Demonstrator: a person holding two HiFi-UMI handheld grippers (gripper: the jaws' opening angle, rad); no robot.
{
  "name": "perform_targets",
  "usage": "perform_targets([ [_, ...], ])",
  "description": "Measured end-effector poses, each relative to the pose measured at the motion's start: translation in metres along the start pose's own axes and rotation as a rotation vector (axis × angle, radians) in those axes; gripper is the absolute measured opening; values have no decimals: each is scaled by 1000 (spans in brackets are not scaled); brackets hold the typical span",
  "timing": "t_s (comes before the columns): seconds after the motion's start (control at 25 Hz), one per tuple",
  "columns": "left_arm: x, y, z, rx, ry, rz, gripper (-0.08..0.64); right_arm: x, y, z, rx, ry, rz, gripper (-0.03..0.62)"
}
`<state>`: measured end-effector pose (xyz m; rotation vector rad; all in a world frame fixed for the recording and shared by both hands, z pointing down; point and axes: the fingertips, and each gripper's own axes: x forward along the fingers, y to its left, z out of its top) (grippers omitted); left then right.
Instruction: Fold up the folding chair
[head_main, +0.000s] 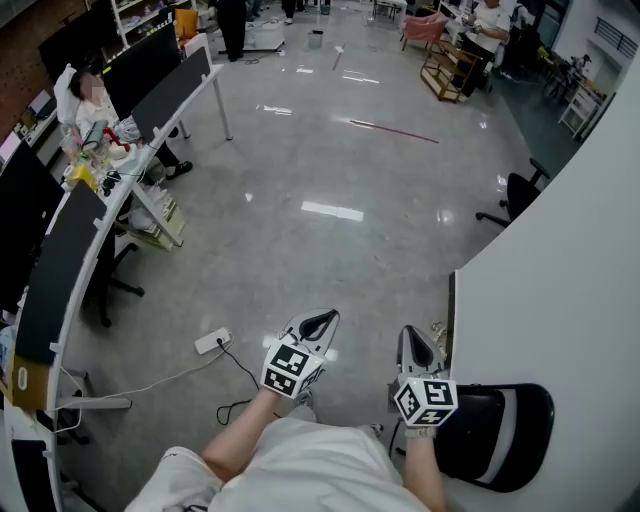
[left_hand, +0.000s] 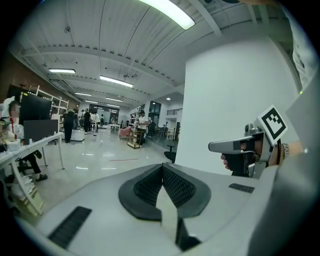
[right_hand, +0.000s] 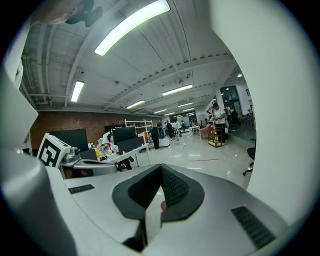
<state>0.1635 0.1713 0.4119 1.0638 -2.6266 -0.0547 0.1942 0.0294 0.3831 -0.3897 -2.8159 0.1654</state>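
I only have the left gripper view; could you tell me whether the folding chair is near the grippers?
Observer: The head view shows a black seat, probably the folding chair, by the white wall, just right of the right gripper.
Operator: Is the right gripper holding it?
Observer: No; the right gripper view shows its jaws shut and empty.
Operator: Anything on the floor?
Observer: A white power strip lies left of the left gripper.
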Motion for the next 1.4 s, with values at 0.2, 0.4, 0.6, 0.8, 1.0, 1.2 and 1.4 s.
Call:
perform_targets([
  [0.2, -29, 37, 1, -15, -17, 30, 12, 23, 41, -1, -1, -10, 18, 5],
  [0.4, -50, 53, 0, -37, -37, 70, 12, 34, 71, -5, -15, 1, 70, 5],
  [0.6, -59, 54, -3, -43, -32, 97, 12, 41, 79, -2, -21, 2, 101, 5],
  [0.8, -63, 54, -5, -54, -29, 116, 12, 44, 78, 2, -26, 1, 113, 5],
  [1.0, -56, 52, -2, -59, -25, 112, 12, 46, 78, 2, -48, 9, 122, 5],
  [1.2, -48, 46, -6, -57, -16, 88, 12, 44, 69, 0, -45, 15, 98, 5],
  [1.4, -41, 49, -9, -50, -16, 67, 12, 46, 67, -3, -51, 8, 81, 5],
])
